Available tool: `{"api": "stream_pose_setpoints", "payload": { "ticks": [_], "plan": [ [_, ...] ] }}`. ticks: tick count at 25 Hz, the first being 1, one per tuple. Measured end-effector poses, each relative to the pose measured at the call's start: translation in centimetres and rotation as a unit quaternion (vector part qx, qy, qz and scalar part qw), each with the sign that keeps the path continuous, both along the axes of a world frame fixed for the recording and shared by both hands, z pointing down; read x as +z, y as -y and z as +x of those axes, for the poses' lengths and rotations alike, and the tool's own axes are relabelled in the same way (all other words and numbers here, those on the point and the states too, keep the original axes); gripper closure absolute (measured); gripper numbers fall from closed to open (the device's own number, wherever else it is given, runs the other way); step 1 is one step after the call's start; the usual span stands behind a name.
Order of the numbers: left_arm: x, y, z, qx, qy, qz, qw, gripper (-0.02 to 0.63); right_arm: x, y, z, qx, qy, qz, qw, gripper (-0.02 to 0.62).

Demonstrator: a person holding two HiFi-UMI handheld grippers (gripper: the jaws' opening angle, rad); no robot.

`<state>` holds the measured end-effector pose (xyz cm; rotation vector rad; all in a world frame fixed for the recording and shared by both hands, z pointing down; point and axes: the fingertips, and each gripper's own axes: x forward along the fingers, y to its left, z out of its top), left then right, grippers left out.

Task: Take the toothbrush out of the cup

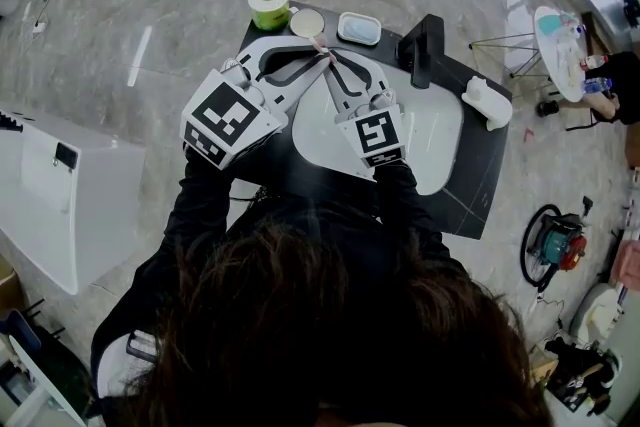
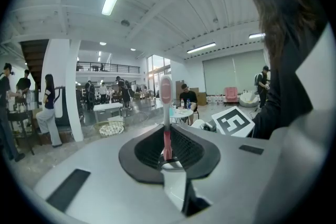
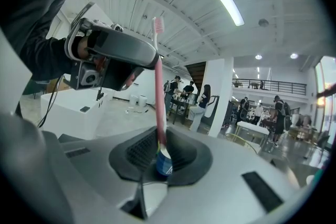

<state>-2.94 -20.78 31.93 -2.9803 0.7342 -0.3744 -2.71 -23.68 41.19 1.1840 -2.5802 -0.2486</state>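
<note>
Pink against the black table (image 1: 480,185), the toothbrush (image 1: 322,45) is lying out of the cup (image 1: 307,22) and just beside its rim in the head view, where your left gripper (image 1: 312,60) and right gripper (image 1: 332,67) are meeting tip to tip on it. In the left gripper view your jaws are pinching the handle, with the brush head standing upright above them. In the right gripper view your jaws are clamping the blue butt end while the left gripper is holding the shaft just below the bristles.
</note>
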Motion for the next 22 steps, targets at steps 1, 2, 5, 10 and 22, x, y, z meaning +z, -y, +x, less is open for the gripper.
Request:
{"api": "stream_pose_setpoints", "payload": {
  "ticks": [1, 2, 5, 10, 22],
  "plan": [
    [-0.1, -0.1, 0.1, 0.003, -0.003, 0.015, 0.9999, 0.565, -0.1, 0.0, 0.0, -0.001, 0.004, 0.000, 1.000, 0.543],
    [-0.3, -0.2, 0.2, 0.005, -0.007, 0.028, 0.9996, 0.565, -0.2, -0.1, -0.1, -0.002, 0.007, 0.000, 1.000, 0.543],
    [-1.1, -0.4, 0.4, 0.011, -0.034, 0.043, 0.9984, 0.565, -0.4, 0.0, -0.1, -0.002, 0.011, 0.001, 1.000, 0.543],
    [-1.6, -0.2, 0.1, 0.003, -0.065, 0.049, 0.9967, 0.561, -0.6, 0.0, 0.4, 0.002, 0.021, 0.002, 1.000, 0.543],
    [1.4, 2.4, -1.8, -0.036, -0.118, 0.003, 0.9923, 0.528, -2.7, 1.2, 4.0, 0.048, 0.088, -0.007, 0.995, 0.543]
  ]
}}
